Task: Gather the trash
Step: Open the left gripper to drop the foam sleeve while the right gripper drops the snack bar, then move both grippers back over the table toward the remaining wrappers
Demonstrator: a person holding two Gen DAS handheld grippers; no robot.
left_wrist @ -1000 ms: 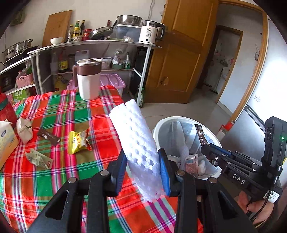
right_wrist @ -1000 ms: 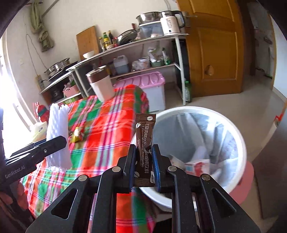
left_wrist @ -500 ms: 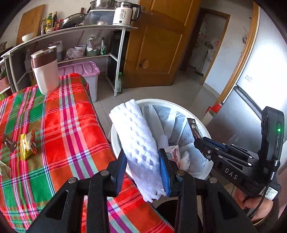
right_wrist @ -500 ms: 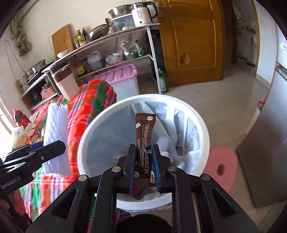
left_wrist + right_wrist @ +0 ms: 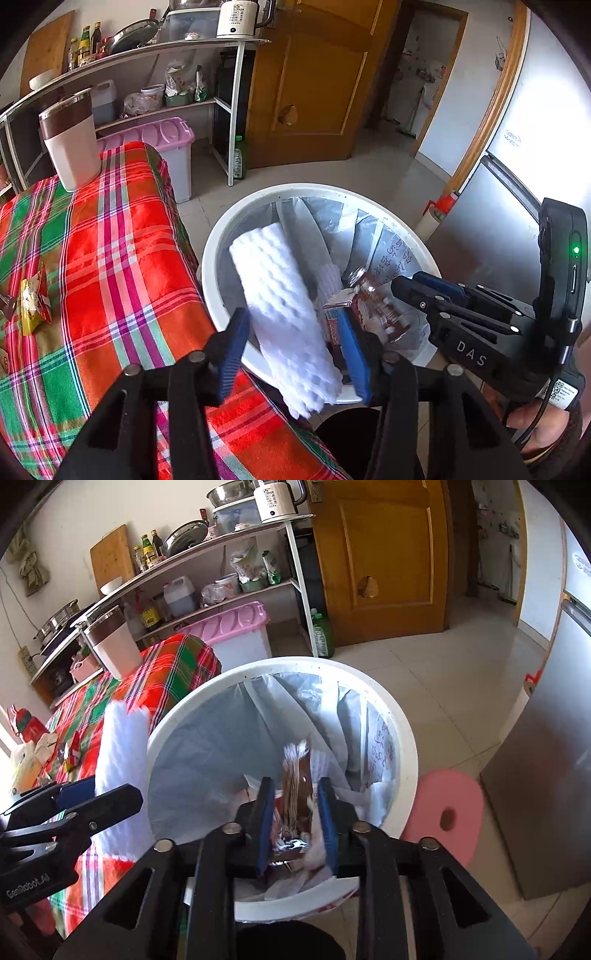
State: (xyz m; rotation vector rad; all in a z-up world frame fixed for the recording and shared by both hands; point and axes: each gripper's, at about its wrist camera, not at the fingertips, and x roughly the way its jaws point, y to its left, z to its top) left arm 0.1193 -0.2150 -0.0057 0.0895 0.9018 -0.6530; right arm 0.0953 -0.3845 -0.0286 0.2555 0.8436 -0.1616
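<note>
A white bin (image 5: 221,236) with a clear liner stands beside the table, and both grippers hang over it. My left gripper (image 5: 291,350) has its jaws opening. The white foam net sleeve (image 5: 280,314) sits loose and tilted between them, with gaps to both pads. In the right wrist view the same sleeve (image 5: 122,768) shows at the bin's left rim (image 5: 402,738). My right gripper (image 5: 297,805) is also opening. The brown coffee sachet (image 5: 295,782) is blurred between its parted pads, slipping down into the bin. From the left wrist view the sachet (image 5: 373,302) is just off the right gripper's tips (image 5: 406,288).
The plaid-covered table (image 5: 110,258) carries a yellow snack wrapper (image 5: 33,302) and a white-and-brown cup (image 5: 70,147). A pink stool (image 5: 443,805) and a grey fridge (image 5: 535,775) stand right of the bin. A pink-lidded box (image 5: 229,627) and shelves lie behind.
Both grippers moved from beside the table to over the bin, then their jaws parted. The foam sleeve and the sachet came loose and are dropping.
</note>
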